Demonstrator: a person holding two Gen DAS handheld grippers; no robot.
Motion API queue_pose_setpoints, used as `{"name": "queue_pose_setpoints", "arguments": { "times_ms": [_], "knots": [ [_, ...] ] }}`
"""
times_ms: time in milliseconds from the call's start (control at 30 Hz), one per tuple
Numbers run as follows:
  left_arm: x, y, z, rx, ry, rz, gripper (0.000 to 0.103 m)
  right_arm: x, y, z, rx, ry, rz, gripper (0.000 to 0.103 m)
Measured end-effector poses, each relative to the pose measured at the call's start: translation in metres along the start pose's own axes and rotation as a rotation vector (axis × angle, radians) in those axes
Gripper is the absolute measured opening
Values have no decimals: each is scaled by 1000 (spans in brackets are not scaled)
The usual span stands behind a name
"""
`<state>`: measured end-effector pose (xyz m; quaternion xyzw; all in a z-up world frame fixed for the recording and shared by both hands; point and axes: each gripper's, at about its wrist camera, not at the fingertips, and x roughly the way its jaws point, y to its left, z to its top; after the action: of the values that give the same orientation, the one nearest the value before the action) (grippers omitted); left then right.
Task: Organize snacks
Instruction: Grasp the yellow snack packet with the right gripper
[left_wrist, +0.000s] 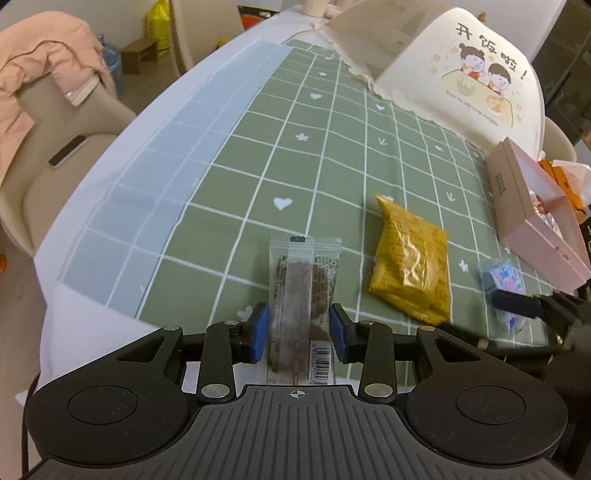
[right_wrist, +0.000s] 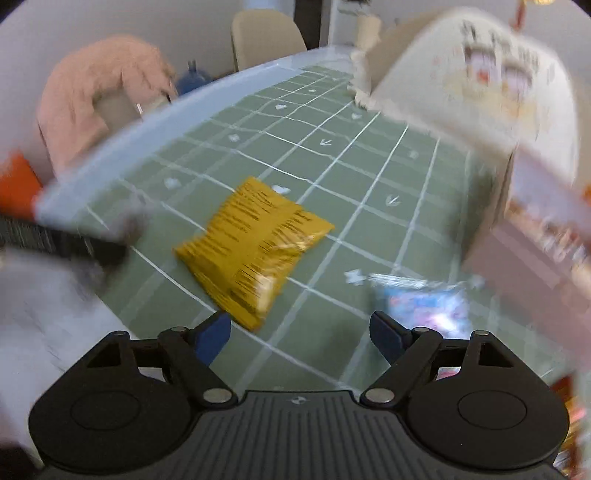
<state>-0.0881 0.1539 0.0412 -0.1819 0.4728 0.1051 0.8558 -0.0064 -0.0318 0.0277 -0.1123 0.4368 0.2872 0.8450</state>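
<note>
My left gripper is shut on a clear packet with a dark brown snack inside, its blue pads pressing on both sides above the green checked tablecloth. A yellow packet lies flat to its right. A small blue and pink packet lies further right, by the pink box. In the blurred right wrist view, my right gripper stands open over the cloth with nothing between its fingers. The yellow packet is just ahead on its left. The blue and pink packet sits beside its right finger.
The open pink box holds wrapped snacks at the right. A white bag with a cartoon print stands at the back right. A chair with a pink coat is beyond the table's left edge. The other gripper shows blurred at left.
</note>
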Motion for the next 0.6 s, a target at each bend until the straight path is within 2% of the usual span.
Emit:
{"name": "queue_pose_setpoints", "arguments": {
  "times_ms": [67, 233, 267, 333, 367, 400, 467, 600],
  "knots": [
    [-4, -2, -4, 6, 0, 12, 40, 6, 1, 13, 72, -3, 40, 84],
    [-12, 3, -9, 4, -1, 48, 40, 45, 16, 47, 183, 31, 49, 84],
    [-13, 4, -9, 4, -2, 53, 40, 55, 21, 53, 182, 50, 45, 86],
    [-15, 4, -8, 10, -12, 62, 40, 59, 33, 57, 128, 37, 19, 83],
    [-16, 4, -8, 11, -15, 59, 40, 60, 39, 57, 91, 41, 17, 73],
    [-16, 4, -8, 9, -17, 52, 40, 60, 43, 56, 55, 44, 21, 70],
    [-15, 2, -7, 9, -13, 35, 40, 51, 41, 50, 30, 44, 40, 64],
    [-10, -12, -7, 39, 13, -34, 40, 13, 17, 27, 36, 12, 40, 62]
  ]
}}
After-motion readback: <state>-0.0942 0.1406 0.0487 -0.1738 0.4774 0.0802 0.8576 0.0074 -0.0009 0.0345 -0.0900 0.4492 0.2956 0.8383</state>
